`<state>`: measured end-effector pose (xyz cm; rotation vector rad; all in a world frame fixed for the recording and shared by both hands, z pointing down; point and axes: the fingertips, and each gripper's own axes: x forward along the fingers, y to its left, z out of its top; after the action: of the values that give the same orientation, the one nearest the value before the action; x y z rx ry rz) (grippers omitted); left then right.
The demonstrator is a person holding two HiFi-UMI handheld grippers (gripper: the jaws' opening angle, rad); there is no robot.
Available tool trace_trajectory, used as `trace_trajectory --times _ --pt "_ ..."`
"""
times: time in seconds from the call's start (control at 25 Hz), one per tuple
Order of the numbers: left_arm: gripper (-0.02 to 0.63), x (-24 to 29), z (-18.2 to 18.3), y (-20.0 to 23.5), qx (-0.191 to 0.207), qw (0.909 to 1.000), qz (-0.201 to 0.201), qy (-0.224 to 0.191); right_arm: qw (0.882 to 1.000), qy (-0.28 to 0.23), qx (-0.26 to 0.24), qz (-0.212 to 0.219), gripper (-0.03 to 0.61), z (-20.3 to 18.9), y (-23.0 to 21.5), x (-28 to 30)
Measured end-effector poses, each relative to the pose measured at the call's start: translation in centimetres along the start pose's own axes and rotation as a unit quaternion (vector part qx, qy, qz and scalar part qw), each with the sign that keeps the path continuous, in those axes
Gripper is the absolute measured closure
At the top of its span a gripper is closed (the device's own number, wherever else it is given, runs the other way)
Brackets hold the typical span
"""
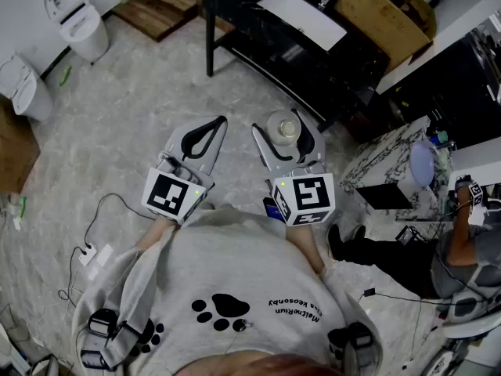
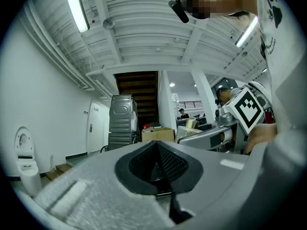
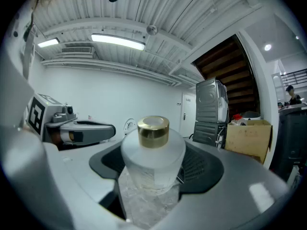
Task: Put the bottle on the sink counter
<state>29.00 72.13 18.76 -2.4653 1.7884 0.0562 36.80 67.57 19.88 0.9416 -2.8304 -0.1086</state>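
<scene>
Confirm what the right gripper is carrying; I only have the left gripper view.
Observer: The right gripper holds a frosted bottle with a gold cap, upright between its fingers.
Operator: Is it at the counter yet?
Observer: No. In the head view the bottle is over the floor; the marble counter stands off to the right gripper's side.
Operator: Anyone near it?
Observer: A person in dark trousers is beside the counter's near end.
</scene>
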Motion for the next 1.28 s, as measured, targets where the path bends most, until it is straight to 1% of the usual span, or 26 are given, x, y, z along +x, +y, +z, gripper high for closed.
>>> trace_trajectory --times 0.12,0.24,0.32,0.44,0.6,0.68,1.0,1.12,1.28 --pt "0.611 0.0 -0.1 -0.6 -0.002 1.0000 0.003 0.006 1.000 0.000 -0.001 0.002 0.244 -0.1 -0.3 -0.5" --pt "0.610 0.0 -0.8 -1.3 -0.011 0.9992 0.007 0.038 1.000 -0.002 -0.003 0.006 0.244 -0.2 -0.6 -1.0" --pt "0.610 0.2 -0.8 -1.8 -0.013 0.9993 0.009 0.033 1.000 -0.003 -0.002 0.011 0.244 -0.3 -0.9 -1.3" --pt "0.609 0.4 -1.0 -2.4 -0.013 0.9991 0.010 0.039 1.000 -0.003 0.011 0.021 0.244 -0.6 -1.3 -1.6" --pt "0.609 0.5 -1.2 -2.5 -0.011 0.9992 0.016 0.035 0.999 -0.005 0.015 0.030 0.244 -0.8 -1.4 -1.6" --pt "0.609 0.6 -1.2 -2.0 -0.008 0.9996 0.020 0.020 0.999 -0.009 0.016 0.033 0.244 -0.7 -1.3 -1.5" --pt "0.611 2.5 -2.1 0.9 -0.010 0.9994 0.034 0.004 0.999 -0.013 0.013 0.035 0.244 -1.0 -2.6 1.1" --pt "0.611 4.4 -2.0 2.4 -0.006 0.9994 0.033 -0.001 0.999 -0.016 0.012 0.034 0.244 -0.8 -3.9 3.0" --pt "0.611 7.0 -2.1 5.9 -0.003 0.9993 0.037 -0.007 0.999 -0.017 0.013 0.034 0.244 -0.4 -5.5 6.9"
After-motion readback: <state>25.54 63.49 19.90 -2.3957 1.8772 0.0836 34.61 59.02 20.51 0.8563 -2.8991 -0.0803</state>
